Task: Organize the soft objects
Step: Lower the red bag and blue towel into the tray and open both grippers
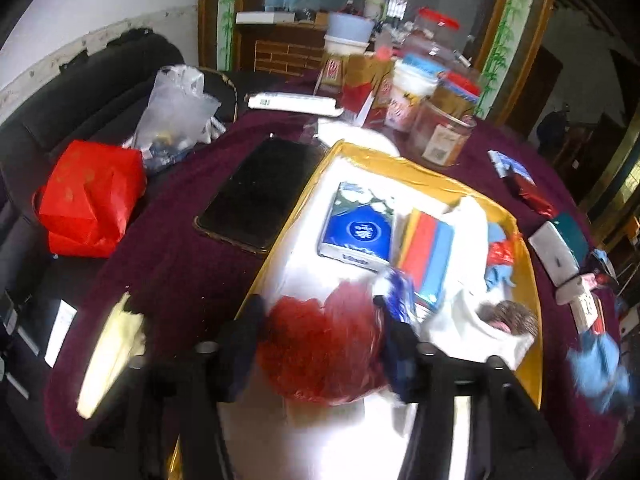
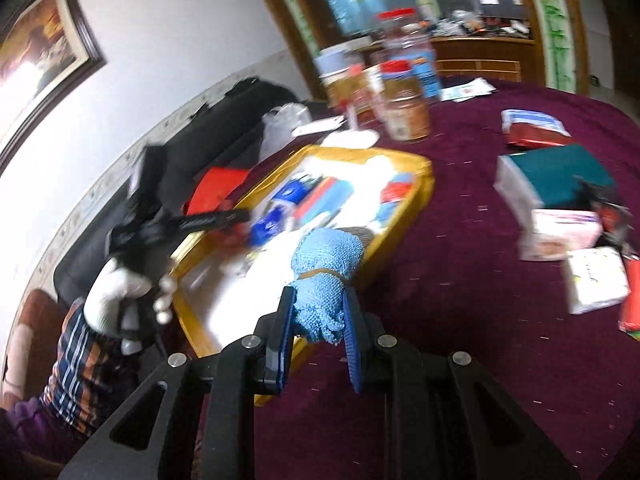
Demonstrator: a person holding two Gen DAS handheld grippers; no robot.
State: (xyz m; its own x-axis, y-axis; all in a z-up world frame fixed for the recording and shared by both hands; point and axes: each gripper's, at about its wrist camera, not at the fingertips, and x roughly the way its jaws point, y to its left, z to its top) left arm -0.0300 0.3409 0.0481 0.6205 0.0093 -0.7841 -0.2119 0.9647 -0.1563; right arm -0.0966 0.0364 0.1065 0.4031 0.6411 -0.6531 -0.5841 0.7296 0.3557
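On maroon-clothed table (image 2: 460, 240), gold-rimmed white tray (image 1: 400, 168); left gripper (image 1: 320, 344) open around red mesh pouf (image 1: 324, 344); right gripper (image 2: 318, 312) clamps blue chenille cloth (image 2: 324, 272).

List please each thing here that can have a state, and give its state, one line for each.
Left gripper: jaws apart around the red mesh item, grip unclear.
Right gripper: jaws shut on the blue cloth roll, held above the table.
Yellow tray: already holds several items.
Tissue pack: lying flat in the tray.
Phone: screen dark, flat on the cloth beside the tray.
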